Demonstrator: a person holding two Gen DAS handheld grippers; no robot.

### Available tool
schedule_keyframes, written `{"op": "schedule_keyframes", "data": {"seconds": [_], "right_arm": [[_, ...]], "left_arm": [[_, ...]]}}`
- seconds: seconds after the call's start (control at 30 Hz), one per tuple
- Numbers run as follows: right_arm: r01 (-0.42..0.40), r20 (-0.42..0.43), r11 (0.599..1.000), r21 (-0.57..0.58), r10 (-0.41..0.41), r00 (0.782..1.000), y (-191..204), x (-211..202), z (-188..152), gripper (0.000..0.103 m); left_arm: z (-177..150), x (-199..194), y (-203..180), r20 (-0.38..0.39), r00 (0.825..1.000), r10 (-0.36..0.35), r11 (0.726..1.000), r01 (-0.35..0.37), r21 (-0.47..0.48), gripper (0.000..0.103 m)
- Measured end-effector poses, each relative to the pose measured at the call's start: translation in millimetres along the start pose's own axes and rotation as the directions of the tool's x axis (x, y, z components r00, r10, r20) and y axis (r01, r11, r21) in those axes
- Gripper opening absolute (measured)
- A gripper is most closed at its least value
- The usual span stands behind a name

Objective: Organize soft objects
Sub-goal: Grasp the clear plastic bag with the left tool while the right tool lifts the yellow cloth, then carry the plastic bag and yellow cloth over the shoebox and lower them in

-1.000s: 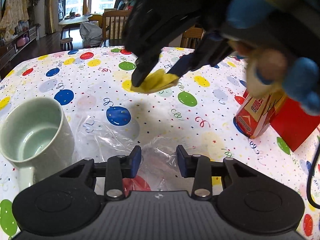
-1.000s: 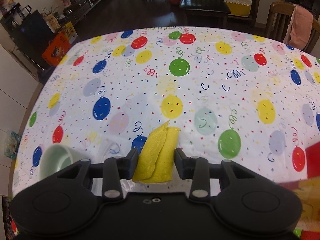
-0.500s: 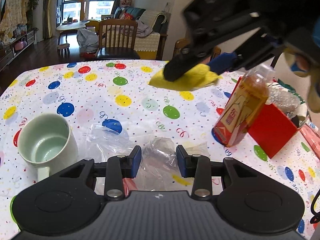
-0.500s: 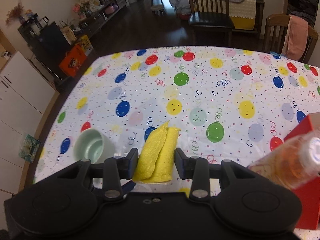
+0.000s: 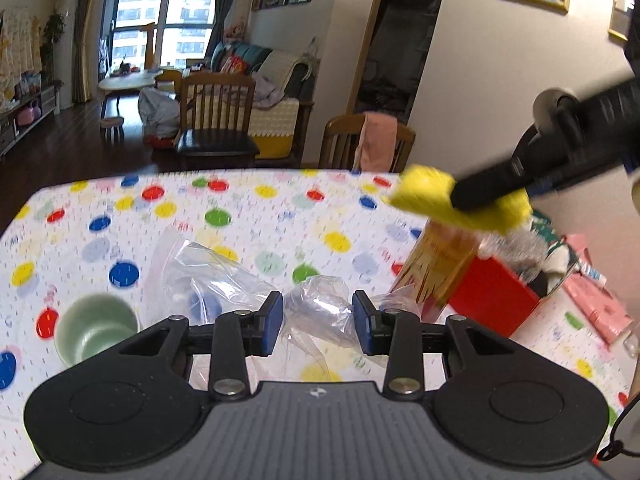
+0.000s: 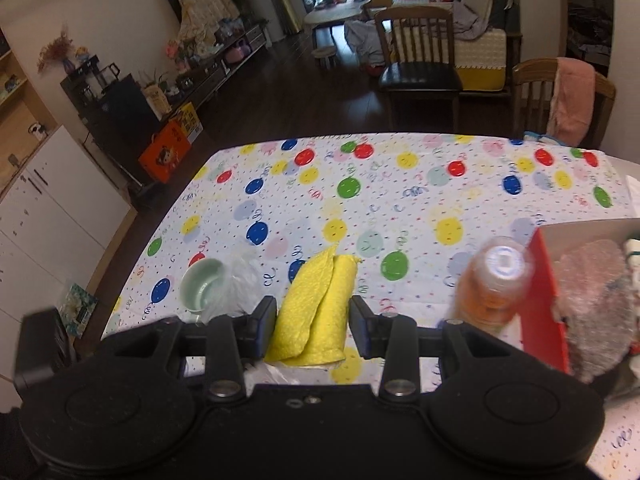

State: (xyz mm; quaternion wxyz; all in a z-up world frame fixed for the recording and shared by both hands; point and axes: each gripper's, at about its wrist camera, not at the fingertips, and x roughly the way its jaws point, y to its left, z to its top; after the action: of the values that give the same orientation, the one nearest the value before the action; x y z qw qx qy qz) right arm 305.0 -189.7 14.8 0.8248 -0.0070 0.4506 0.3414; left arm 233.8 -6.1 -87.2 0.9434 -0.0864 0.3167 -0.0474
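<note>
The right gripper [image 6: 313,326] had its fingers [image 6: 262,324] pinching a folded yellow cloth [image 6: 316,308], which hung in the air above the counter [image 6: 400,200] near its right edge. The left gripper [image 5: 318,322] had its fingers [image 5: 272,320] closed on a crumpled clear bag [image 5: 320,312], lifted off the surface. Judging by this, the step in hand was carrying the cloth to the red box [image 6: 540,300] at the right edge, which already held soft wrapping. The next move would call for clearing the orange bottle [image 6: 494,284] just beside the box, then spreading the fingers over the opening. A pale green mug [image 5: 94,328] stood near the left edge. The counter wore a balloon-print cover; beyond its far edge were wooden chairs [image 6: 420,60], dark flooring and a bright window.
</note>
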Motion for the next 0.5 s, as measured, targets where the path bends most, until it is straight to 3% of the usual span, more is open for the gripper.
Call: {"op": "schedule_keyframes", "data": {"seconds": [0.5], "right_arm": [[0.061, 0.070, 0.997, 0.051, -0.065, 0.995, -81.3, -62.4, -22.7, 0.037]], "left_arm": [[73.8, -22.3, -48.2, 0.050, 0.995, -0.092, 0.995, 0.090, 0.038, 0.037]]}}
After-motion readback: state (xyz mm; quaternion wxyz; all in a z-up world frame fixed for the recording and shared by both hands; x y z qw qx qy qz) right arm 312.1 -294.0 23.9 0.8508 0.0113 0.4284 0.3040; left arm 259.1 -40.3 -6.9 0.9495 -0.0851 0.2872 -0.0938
